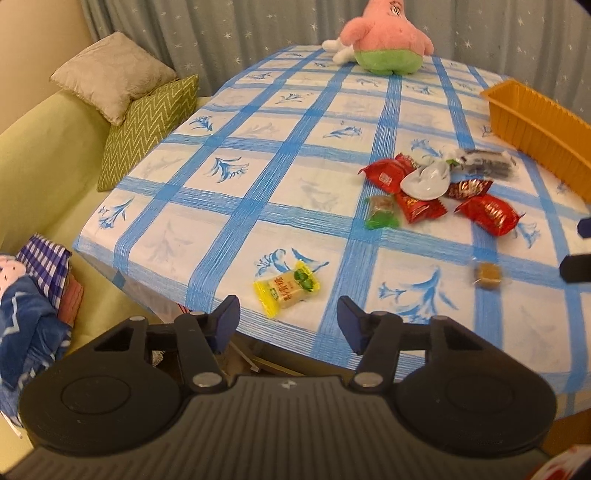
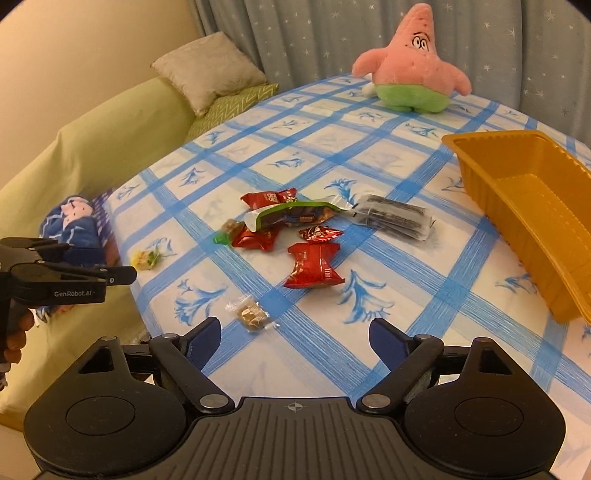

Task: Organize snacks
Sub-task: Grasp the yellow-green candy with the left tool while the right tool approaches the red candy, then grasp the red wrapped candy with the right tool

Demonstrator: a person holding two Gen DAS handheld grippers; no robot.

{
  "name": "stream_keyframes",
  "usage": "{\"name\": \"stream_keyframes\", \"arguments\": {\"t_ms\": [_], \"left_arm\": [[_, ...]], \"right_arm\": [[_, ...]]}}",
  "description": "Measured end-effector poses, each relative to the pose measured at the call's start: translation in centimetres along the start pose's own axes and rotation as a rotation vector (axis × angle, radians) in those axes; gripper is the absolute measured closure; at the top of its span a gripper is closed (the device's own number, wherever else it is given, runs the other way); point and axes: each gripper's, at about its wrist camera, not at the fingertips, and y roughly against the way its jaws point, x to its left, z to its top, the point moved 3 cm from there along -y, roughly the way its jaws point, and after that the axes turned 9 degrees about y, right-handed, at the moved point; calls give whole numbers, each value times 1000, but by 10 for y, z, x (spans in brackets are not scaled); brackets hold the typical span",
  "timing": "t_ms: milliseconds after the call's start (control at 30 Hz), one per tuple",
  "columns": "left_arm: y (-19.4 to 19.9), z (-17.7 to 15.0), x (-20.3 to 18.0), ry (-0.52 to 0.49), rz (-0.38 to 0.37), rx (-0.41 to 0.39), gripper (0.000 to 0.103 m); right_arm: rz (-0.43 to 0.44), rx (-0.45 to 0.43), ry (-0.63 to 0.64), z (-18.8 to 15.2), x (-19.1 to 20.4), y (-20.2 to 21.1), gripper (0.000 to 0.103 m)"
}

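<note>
right wrist view: orange tray (image 2: 532, 206) runs lengthwise from far-left toward near-right

We see a table (image 2: 258, 373) under a blue-checked cloth, a green-covered sofa (image 2: 92, 147) with two cushions (image 1: 114, 74) beside it, star-patterned grey curtains (image 2: 314, 33) behind, and a cream wall (image 2: 92, 40).

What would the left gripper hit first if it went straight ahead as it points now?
Probably the yellow candy: it lies on the tablecloth just beyond the open left gripper, slightly left of centre. Depth is unclear, so it might pass above it.
</note>
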Motion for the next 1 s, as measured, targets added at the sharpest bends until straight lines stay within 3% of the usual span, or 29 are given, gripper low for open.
{"name": "stream_keyframes", "arguments": {"t_ms": [233,500,633,867,1000], "left_arm": [[-27,5,7,-61,-8,15,55],[-42,14,10,-89,-64,23,68],[-44,18,11,-57,-113,45,82],[-44,19,12,3,-108,48,85],[-36,26,11,22,-90,19,85]], "right_arm": [[-29,15,-34,4,-11,-8,15],[-68,28,-94,-1,-30,-6,15],[-82,26,-113,-1,-36,-6,15],[-81,12,-104,5,-39,-8,15],[-63,2,-69,14,-36,-15,28]]}}
